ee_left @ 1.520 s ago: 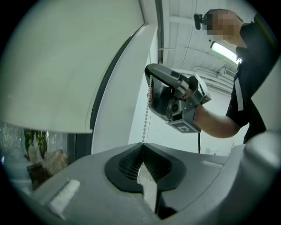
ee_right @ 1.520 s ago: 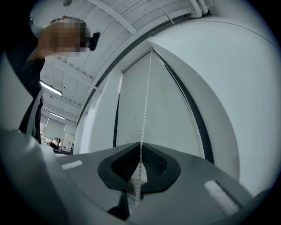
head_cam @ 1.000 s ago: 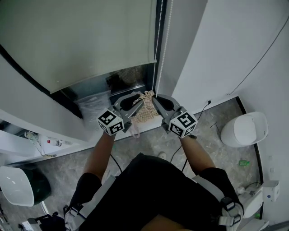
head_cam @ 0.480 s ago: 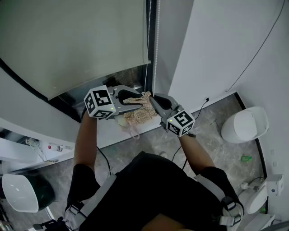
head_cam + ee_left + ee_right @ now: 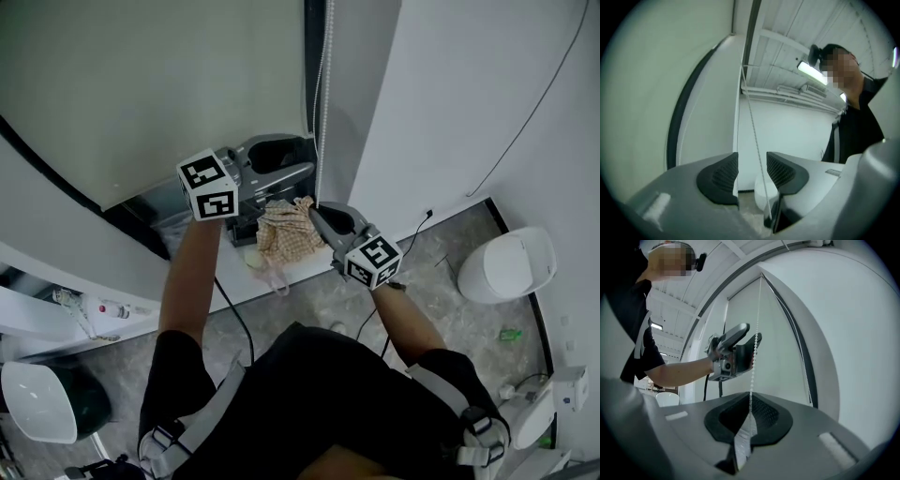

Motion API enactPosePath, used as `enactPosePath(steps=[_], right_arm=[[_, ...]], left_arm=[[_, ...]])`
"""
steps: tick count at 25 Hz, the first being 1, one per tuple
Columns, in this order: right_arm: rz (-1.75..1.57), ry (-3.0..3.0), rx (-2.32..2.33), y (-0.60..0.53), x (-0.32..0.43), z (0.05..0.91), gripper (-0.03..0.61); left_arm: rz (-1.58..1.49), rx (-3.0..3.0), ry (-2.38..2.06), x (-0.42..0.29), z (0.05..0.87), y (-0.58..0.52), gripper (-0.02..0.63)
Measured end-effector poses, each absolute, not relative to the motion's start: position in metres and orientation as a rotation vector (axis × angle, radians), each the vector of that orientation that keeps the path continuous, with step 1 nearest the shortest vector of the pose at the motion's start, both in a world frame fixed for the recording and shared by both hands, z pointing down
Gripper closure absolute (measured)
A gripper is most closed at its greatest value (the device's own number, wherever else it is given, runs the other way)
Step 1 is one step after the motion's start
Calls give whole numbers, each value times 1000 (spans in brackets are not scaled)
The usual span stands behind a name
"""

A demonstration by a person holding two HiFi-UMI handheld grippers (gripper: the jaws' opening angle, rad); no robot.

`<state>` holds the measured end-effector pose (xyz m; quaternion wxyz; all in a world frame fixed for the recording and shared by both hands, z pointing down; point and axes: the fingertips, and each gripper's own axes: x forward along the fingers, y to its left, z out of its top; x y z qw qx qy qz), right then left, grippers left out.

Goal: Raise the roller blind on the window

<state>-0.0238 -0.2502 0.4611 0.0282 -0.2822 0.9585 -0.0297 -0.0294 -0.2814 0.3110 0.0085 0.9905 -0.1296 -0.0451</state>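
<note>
The head camera is looking steeply down from above the left claw (image 5: 302, 157) and right claw (image 5: 319, 212). Each claw camera is riding close behind its own jaws, looking along them. All three are sharing the bead chain (image 5: 323, 94); the right claw's camera is also catching the left claw.

A white window sill (image 5: 305, 269) is running across below the window, and a beige checked cloth (image 5: 284, 236) is lying bunched on it. Below, a grey marbled floor (image 5: 314, 305) is carrying the rest: a white lidded bin (image 5: 508, 265) is standing at the right near the wall, a small green thing (image 5: 507, 334) is lying just beside it, and a white round tub (image 5: 36, 401) is sitting at the far left. A small bottle (image 5: 111, 307) is lying on a low white ledge (image 5: 56, 323) there.
</note>
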Motion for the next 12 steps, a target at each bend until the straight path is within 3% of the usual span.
enactPosePath(steps=[6,12], right_arm=[[-120,2939,-866,-246,-22,462,560],[-109,2940,-869,-251,-26,466,560]], left_arm=[[-630,2959,-331,-21,236,-290,419],[-566,3048,-294,-4,234,-281,422]])
